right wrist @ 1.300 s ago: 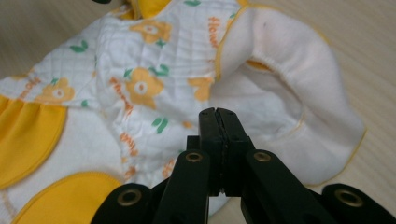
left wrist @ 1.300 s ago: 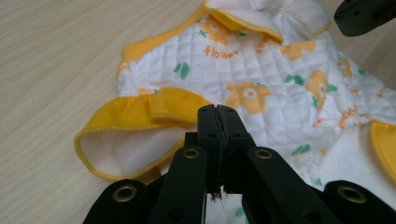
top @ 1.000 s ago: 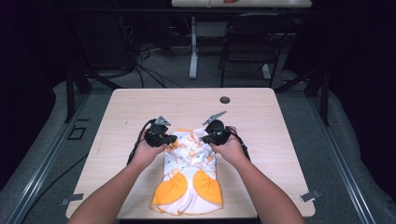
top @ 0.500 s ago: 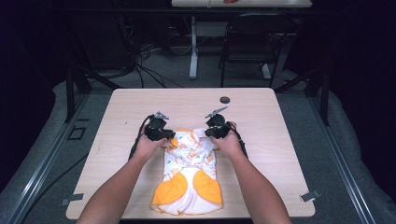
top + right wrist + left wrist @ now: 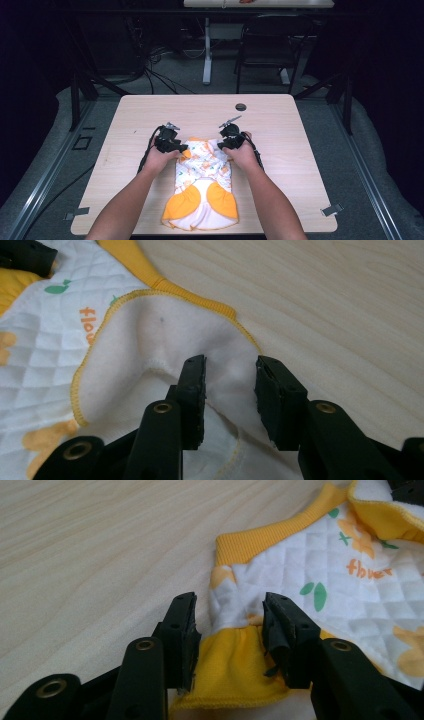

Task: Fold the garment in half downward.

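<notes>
A small quilted garment [image 5: 202,192], white with orange flowers and yellow trim, lies flat on the wooden table [image 5: 300,135] near its front edge. My left gripper [image 5: 181,148] is at the garment's upper left corner. In the left gripper view the garment [image 5: 350,580] shows a yellow ribbed band, and my left gripper [image 5: 227,611] stands open with a yellow ruffle between the jaws. My right gripper [image 5: 223,145] is at the upper right corner. It [image 5: 230,371] stands open over a turned-back flap showing the white fleece lining of the garment [image 5: 150,335].
A small black round thing [image 5: 241,107] sits near the table's far edge. Bare wood surrounds the garment on the left, right and far sides. Beyond the table are a dark chair [image 5: 265,50], a desk leg and cables on the floor.
Both grippers have slid a little away from the person along the table, staying at the garment's top corners. The top of the garment looks more bunched and folded inward.
</notes>
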Motion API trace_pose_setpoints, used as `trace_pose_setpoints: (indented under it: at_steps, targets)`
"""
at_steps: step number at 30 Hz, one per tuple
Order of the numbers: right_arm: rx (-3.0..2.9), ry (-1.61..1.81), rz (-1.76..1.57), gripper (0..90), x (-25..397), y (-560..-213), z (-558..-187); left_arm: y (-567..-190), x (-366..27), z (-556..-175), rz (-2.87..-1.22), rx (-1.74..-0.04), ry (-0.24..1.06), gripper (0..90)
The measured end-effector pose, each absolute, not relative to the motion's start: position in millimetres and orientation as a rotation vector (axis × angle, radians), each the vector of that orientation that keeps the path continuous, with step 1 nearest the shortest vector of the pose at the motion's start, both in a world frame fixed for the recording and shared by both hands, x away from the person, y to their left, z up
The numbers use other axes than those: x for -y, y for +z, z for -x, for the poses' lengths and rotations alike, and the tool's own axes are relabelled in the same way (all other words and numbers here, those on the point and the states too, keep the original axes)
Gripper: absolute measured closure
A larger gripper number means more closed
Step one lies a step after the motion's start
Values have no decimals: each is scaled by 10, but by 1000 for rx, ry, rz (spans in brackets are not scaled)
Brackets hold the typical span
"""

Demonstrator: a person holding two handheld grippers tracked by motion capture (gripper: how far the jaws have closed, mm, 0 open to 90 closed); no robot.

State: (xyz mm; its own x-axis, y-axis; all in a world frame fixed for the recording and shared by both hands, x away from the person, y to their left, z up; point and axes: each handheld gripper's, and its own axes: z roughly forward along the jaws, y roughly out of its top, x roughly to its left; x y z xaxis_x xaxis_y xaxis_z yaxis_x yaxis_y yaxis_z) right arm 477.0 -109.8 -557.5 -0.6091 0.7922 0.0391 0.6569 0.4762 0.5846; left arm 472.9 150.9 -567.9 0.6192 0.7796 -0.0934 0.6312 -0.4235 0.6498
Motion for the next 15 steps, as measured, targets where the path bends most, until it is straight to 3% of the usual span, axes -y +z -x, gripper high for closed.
trace_pose_setpoints:
  at_steps: [5,13,15]
  targets:
    - [-2493,792,-1250,553,1115,-5606,-4791,-5723,-1498,-4725,-2190,-1098,314,522]
    - [-2498,796,-1233,539,1120,-5644,-4788,-5733,-1487,-4707,-2191,-1084,330,518]
    - [-2512,781,-1218,544,1128,-5637,-4788,-5728,-1479,-4700,-2197,-1071,326,573]
